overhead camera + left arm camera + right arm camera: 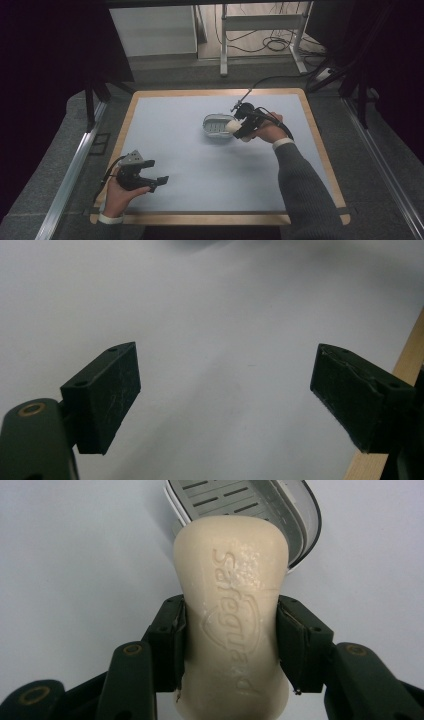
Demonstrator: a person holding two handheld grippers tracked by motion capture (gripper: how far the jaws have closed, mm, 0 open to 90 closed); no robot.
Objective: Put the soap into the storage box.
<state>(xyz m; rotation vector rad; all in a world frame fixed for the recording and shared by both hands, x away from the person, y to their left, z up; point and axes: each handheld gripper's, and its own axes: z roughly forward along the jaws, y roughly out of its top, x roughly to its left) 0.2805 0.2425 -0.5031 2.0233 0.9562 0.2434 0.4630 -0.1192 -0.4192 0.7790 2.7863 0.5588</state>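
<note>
Soap bar clamped at mid-length between right gripper jaws, far end overlapping near rim of soap dish. Left gripper released, holding nothing.

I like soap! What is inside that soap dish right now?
The soap dish shows a grey slotted tray inside and no soap. The bar of soap, held in the right gripper, covers the dish's near end, so that part is hidden.
</note>
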